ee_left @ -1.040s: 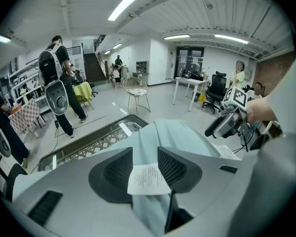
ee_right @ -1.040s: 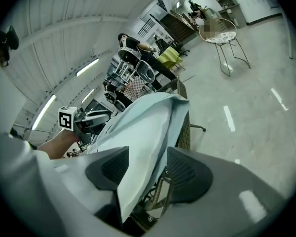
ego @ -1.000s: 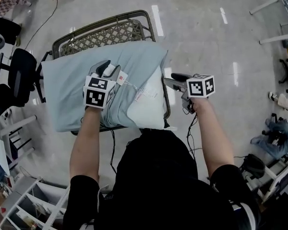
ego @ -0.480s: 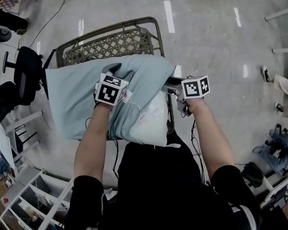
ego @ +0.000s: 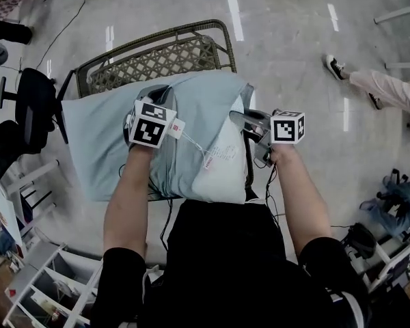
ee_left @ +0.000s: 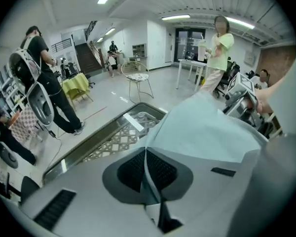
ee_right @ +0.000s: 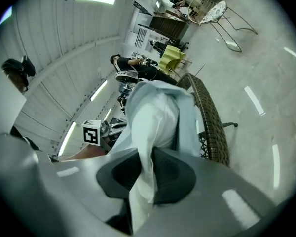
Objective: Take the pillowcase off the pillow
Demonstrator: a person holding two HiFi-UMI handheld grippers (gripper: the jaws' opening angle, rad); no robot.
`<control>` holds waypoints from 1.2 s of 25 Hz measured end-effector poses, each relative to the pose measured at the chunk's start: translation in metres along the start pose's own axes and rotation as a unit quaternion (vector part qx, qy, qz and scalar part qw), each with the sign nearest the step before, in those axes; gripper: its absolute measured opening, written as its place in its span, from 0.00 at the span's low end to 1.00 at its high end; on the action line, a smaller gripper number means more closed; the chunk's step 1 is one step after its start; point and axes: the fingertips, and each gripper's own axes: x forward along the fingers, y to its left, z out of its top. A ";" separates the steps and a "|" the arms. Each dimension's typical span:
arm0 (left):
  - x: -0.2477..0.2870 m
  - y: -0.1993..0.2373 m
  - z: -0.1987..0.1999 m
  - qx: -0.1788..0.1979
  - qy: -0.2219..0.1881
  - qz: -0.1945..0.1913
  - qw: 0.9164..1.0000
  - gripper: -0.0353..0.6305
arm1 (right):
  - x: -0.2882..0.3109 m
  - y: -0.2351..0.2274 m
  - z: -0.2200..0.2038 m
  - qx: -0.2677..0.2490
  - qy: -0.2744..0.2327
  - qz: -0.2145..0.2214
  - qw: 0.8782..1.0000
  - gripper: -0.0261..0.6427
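The pillow (ego: 222, 168) lies across the seat of a wicker chair (ego: 157, 55) at the centre of the head view. Most of it sits inside the pale blue pillowcase (ego: 99, 139). Only its white end shows, bulging out of the case's open mouth at the lower right of the bundle. The left gripper (ee_left: 146, 164) is planted on top of the case, left of centre. Its jaws have just been closing and now stand pressed together on a thin fold of the blue cloth, which runs up between the dark pads. The right gripper (ee_right: 147, 174) comes in at the bundle's right edge. Its jaws have likewise just been closing and now pinch a thicker ridge of whitish fabric, with blue case cloth lying just beside it. By its colour this looks like the pillow's own cover rather than the case, though the two lie close there. So the task seems barely begun: both grips are set and one end is exposed. What remains is drawing the case off along the whole pillow until the two come apart.
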 end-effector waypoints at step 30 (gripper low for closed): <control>0.029 -0.049 0.041 0.121 0.030 -0.153 0.980 0.08 | -0.033 0.042 -0.026 -0.114 0.043 -0.002 0.993 0.13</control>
